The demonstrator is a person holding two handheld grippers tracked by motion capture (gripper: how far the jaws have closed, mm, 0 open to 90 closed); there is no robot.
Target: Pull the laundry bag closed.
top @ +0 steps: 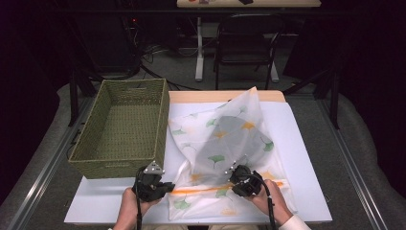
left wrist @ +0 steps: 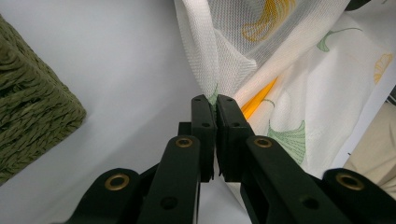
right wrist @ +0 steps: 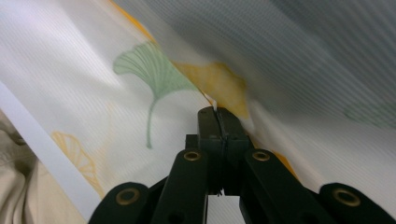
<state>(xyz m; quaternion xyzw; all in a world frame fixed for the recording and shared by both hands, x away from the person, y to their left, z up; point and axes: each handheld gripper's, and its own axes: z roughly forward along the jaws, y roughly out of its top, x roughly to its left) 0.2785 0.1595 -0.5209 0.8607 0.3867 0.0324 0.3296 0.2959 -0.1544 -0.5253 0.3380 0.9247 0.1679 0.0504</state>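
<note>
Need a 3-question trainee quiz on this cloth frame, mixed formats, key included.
1. True or false: the left gripper is shut on the sheer ginkgo-print cloth.
2. Multiple choice: where does the green woven basket stand? A) on the table's left side, beside the cloth B) on top of the cloth C) on the floor.
3. Fill in: the stripe beside the left gripper's tips is coloured ____.

Key
1. True; cloth sits pinched between its closed jaws. The right gripper also pinches the cloth.
2. A
3. orange
</note>
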